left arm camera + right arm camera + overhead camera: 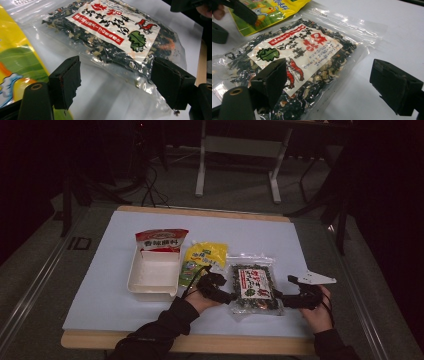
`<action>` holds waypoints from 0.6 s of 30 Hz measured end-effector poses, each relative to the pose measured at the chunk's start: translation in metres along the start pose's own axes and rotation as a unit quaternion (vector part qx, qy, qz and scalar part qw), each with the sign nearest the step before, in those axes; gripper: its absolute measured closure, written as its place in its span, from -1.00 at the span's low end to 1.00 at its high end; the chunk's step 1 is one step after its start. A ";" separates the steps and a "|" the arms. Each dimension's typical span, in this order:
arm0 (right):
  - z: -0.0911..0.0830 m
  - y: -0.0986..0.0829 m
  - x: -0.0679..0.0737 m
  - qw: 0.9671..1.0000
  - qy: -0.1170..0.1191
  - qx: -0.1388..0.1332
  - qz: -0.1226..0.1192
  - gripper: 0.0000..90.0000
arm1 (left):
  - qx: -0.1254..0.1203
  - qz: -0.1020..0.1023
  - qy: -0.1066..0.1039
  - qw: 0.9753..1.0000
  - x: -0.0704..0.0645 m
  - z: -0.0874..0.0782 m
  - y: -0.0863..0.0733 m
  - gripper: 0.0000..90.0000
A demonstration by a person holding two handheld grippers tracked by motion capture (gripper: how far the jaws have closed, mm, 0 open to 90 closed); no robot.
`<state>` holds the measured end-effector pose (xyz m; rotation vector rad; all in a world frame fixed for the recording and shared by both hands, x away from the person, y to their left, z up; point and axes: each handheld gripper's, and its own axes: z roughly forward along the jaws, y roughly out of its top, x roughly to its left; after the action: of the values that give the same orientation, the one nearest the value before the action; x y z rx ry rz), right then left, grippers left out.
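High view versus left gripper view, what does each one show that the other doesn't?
The high view alone takes in the white tray, the red packet propped at its far end, the person's sleeves and the floor beyond the table. The left gripper view alone gives the left gripper close up, jaws open, flanking the near edge of the seaweed bag. Both show that bag and the yellow pouch beside it.

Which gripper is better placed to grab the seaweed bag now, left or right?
Probably the left gripper. In its own view the open jaws straddle the near edge of the seaweed bag, so closing should pinch it. The right gripper is open too, but one jaw hangs above the bag and the other over bare table.
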<state>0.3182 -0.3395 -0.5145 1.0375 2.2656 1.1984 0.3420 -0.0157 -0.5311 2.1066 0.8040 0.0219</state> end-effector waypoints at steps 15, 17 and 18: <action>0.002 -0.002 -0.001 1.000 0.002 0.003 0.004 -0.69 | 0.022 -0.065 -0.031 0.997 0.015 0.025 0.003 -0.43; 0.002 -0.002 -0.001 1.000 0.004 0.005 0.004 -0.69 | 0.025 -0.074 -0.039 0.996 0.018 0.026 0.003 -0.43; 0.002 -0.002 -0.001 1.000 0.003 0.003 0.004 -0.69 | 0.026 -0.075 -0.040 0.996 0.019 0.026 0.003 -0.42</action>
<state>0.3193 -0.3401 -0.5171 1.0474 2.2743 1.2000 0.3663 -0.0257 -0.5502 2.0760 0.9208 -0.1632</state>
